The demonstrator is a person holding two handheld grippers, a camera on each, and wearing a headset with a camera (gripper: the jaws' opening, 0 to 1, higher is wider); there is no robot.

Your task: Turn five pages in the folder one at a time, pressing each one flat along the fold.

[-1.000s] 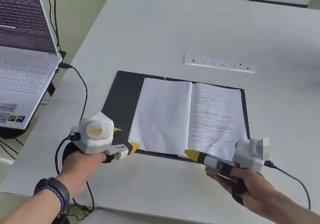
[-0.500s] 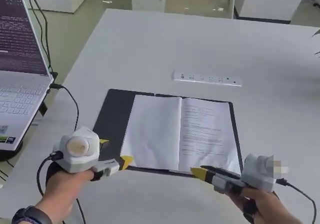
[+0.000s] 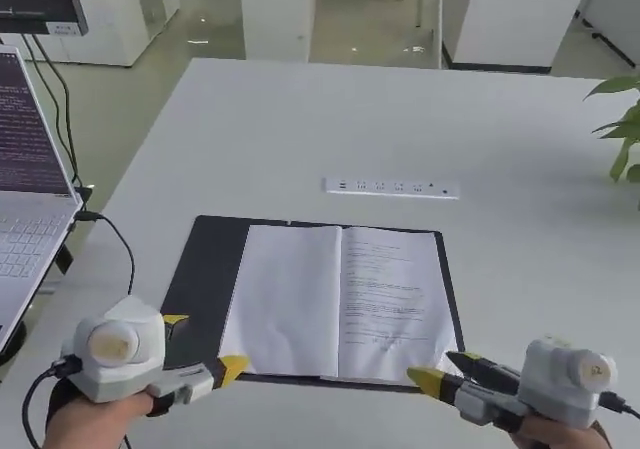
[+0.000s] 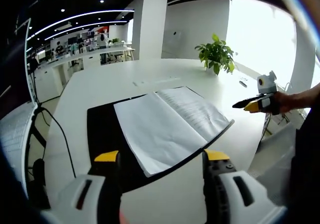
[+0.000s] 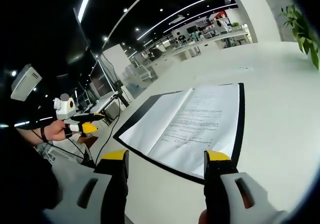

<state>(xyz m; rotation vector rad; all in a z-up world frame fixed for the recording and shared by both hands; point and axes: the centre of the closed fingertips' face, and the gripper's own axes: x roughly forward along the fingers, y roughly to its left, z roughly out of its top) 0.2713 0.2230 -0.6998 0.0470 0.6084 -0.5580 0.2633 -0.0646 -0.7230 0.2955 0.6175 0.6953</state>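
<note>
The folder (image 3: 195,269) lies open and flat on the counter (image 3: 300,119), near its front edge, with a printed page (image 3: 395,294) on the right and a plain white page (image 3: 285,294) on the left. The left gripper (image 3: 205,345) and right gripper (image 3: 443,369) hover just off its bottom corners, jaws spread, holding nothing. The paper looks thin, light and floppy, and probably creases easily. The best hold is likely a gentle pinch on a single sheet at the lower right corner.

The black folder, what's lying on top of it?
White pages lie open on the black folder: a blank page on the head view's left and a printed page on its right. Whatever lies beneath them is covered, so I cannot see it.
</note>
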